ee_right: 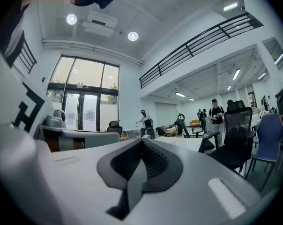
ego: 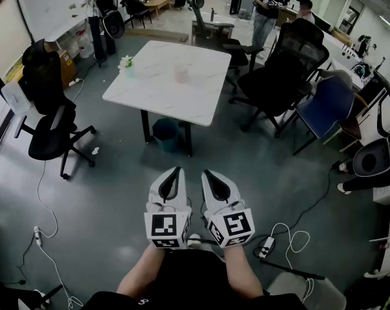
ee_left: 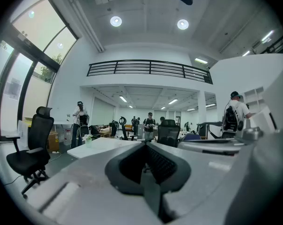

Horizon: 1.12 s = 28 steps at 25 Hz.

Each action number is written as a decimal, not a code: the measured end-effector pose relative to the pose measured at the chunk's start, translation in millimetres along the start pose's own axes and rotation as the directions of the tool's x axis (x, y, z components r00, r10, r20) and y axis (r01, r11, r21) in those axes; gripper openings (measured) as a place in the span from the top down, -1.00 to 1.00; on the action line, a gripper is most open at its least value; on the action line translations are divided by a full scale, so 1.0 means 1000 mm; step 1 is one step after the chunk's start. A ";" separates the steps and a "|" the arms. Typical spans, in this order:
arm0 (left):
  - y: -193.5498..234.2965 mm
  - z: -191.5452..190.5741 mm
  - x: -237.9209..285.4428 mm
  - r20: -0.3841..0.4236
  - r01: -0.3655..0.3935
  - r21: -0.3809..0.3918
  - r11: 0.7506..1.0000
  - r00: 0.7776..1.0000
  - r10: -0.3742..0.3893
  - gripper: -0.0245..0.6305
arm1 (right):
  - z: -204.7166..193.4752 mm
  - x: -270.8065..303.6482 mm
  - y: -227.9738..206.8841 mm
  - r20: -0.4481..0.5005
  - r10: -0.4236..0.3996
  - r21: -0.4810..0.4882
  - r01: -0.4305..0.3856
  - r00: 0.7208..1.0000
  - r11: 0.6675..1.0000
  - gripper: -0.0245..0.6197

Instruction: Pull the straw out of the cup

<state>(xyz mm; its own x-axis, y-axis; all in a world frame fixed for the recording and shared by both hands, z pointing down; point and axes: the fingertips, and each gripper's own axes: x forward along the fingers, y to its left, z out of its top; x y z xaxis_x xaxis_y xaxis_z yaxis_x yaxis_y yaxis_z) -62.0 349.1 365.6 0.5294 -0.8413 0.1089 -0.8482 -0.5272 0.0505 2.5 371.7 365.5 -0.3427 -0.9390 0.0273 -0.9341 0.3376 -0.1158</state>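
Observation:
Far ahead of me in the head view, a translucent cup (ego: pixel 181 73) stands on the white marble table (ego: pixel 156 92); it is too small to make out a straw. My left gripper (ego: pixel 177 170) and right gripper (ego: pixel 206 173) are side by side close to my body, over the grey floor, and both point toward the table. Both are shut with nothing between the jaws. In the left gripper view the left gripper (ee_left: pixel 145 144) has its pads pressed together, and the table (ee_left: pixel 97 147) shows beyond them. The right gripper (ee_right: pixel 142 141) shows the same in the right gripper view.
A small potted plant (ego: pixel 125 63) sits at the table's left corner and a teal bin (ego: pixel 164 134) beneath it. Black office chairs (ego: pixel 50 131) (ego: pixel 282 76) flank the table. Cables and a power strip (ego: pixel 267 245) lie on the floor. People stand at the back of the room.

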 end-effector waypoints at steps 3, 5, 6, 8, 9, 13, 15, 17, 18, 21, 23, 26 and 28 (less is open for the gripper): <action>0.000 0.002 0.000 0.001 -0.011 -0.005 1.000 1.000 0.011 0.92 | 0.003 0.001 -0.005 0.013 -0.003 0.042 0.002 1.000 0.999 0.92; 0.002 0.001 -0.001 0.001 -0.024 -0.008 1.000 1.000 0.024 0.92 | 0.004 0.002 -0.007 0.011 -0.004 0.042 0.004 1.000 0.999 0.92; 0.004 0.001 -0.001 0.000 -0.028 -0.007 1.000 1.000 0.028 0.92 | 0.004 0.002 -0.007 0.011 -0.003 0.042 0.003 1.000 0.999 0.92; 0.007 0.000 -0.002 0.002 -0.035 -0.006 0.999 0.999 0.035 0.92 | 0.004 0.005 -0.007 0.016 0.003 0.045 -0.003 1.000 0.999 0.92; 0.009 0.000 -0.001 0.004 -0.039 -0.006 0.999 0.999 0.039 0.92 | 0.004 0.007 -0.006 0.016 0.008 0.043 -0.009 1.000 0.999 0.92; 0.015 0.000 0.005 0.004 -0.049 -0.012 0.999 0.999 0.049 0.92 | 0.005 0.015 -0.007 0.010 0.025 0.033 -0.025 1.000 0.999 0.92; 0.017 0.001 0.012 0.009 -0.051 -0.015 0.999 0.999 0.051 0.92 | 0.006 0.021 -0.013 0.013 0.025 0.034 -0.025 1.000 0.999 0.92; 0.020 0.001 0.022 0.012 -0.053 -0.018 0.998 0.999 0.053 0.92 | 0.005 0.030 -0.019 0.012 0.026 0.033 -0.027 1.000 0.999 0.92; 0.023 0.000 0.028 0.011 -0.055 -0.021 0.998 0.998 0.055 0.92 | 0.004 0.036 -0.022 0.011 0.029 0.030 -0.030 1.000 0.999 0.92; 0.033 -0.006 0.049 -0.002 -0.065 -0.034 0.997 0.998 0.065 0.92 | 0.002 0.054 -0.032 0.002 0.036 0.020 -0.036 0.999 0.999 0.92; 0.040 -0.007 0.065 -0.002 -0.068 -0.038 0.997 0.998 0.068 0.92 | 0.003 0.069 -0.041 0.000 0.034 0.017 -0.034 0.999 0.999 0.92; 0.058 -0.008 0.089 0.001 -0.069 -0.038 0.997 0.998 0.069 0.92 | 0.004 0.095 -0.054 0.014 0.031 0.024 -0.031 0.999 0.999 0.91; 0.071 -0.011 0.106 -0.008 -0.075 -0.044 0.996 0.997 0.075 0.92 | 0.001 0.115 -0.060 0.016 0.039 0.029 -0.040 0.999 0.999 0.91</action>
<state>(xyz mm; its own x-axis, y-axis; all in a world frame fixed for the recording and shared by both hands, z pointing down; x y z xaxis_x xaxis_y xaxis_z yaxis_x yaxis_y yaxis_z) -66.1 223.4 392.1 0.4645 -0.8774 0.1199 -0.8853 -0.4570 0.0858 19.0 244.0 374.3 -0.3775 -0.9260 0.0074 -0.9166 0.3725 -0.1452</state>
